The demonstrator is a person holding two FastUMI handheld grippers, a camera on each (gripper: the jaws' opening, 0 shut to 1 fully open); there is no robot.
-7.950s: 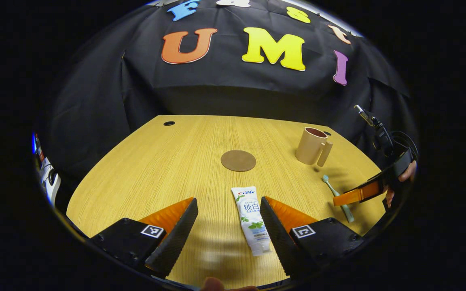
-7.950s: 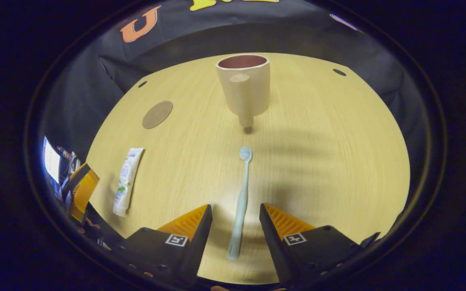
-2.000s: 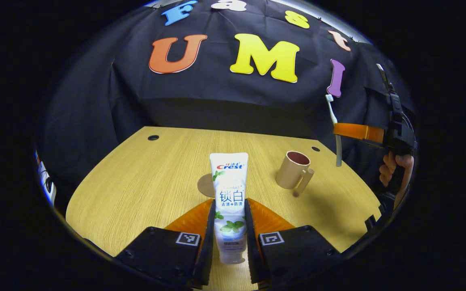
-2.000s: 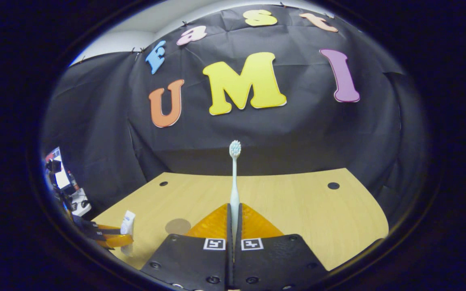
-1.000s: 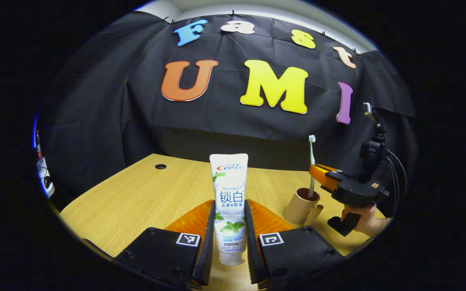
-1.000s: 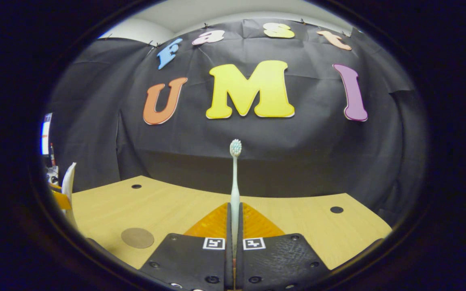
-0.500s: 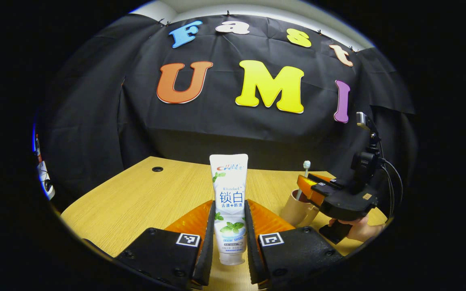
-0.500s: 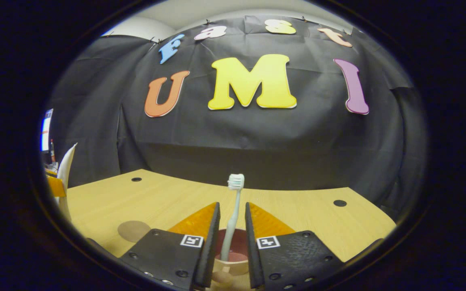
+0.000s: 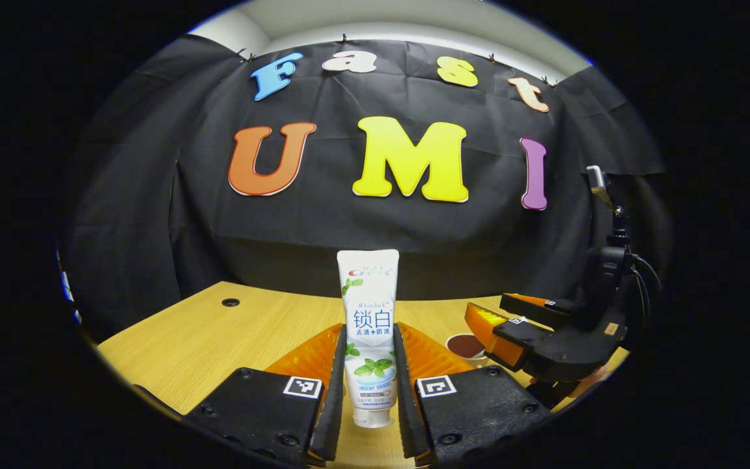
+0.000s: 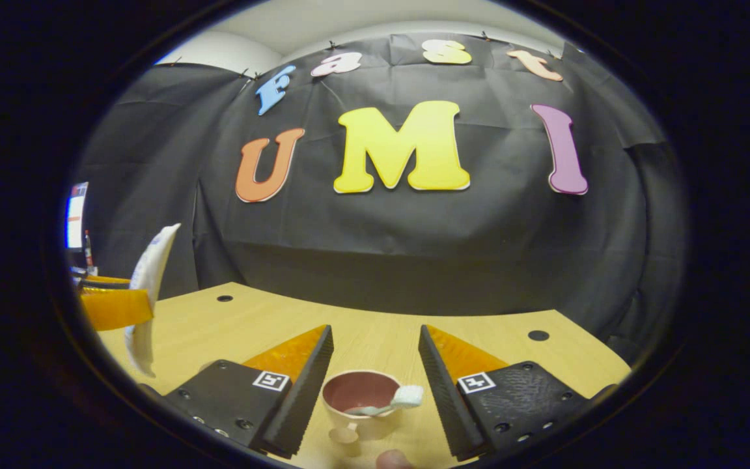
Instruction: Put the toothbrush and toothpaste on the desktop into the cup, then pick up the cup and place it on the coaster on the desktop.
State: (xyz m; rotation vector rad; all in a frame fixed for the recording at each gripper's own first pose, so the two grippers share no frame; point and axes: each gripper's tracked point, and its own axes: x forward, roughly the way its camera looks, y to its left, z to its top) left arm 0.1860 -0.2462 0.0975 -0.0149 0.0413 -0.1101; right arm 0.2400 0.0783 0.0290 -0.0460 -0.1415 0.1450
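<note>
One of the two items is already in: the pale blue-green plastic toothbrush (image 10: pixel 388 404) lies tipped inside the beige plastic cup (image 10: pixel 359 407), its white bristle head resting over the rim on the right, and the right gripper (image 10: pixel 375 365) hangs just above the cup with its jaws spread wide and nothing between them. In the left gripper view that same gripper sits low at the right, over the cup's dark mouth (image 9: pixel 467 346), which peeks out beside it on the light wooden desktop (image 9: pixel 232 332). The left gripper (image 9: pixel 367 365) holds the white toothpaste tube with green leaf print (image 9: pixel 368 312) upright, both fingers pressed against its lower body, cap end down and crimped end up, lifted off the desktop and off to the left of the cup. So the step in hand looks like the toothpaste's turn. The next move probably calls for the right gripper to clear away from above the cup, then for the left to carry the tube across, line its cap end over the opening beside the toothbrush, lower it and let go. The coaster I cannot make out for certain here.
</note>
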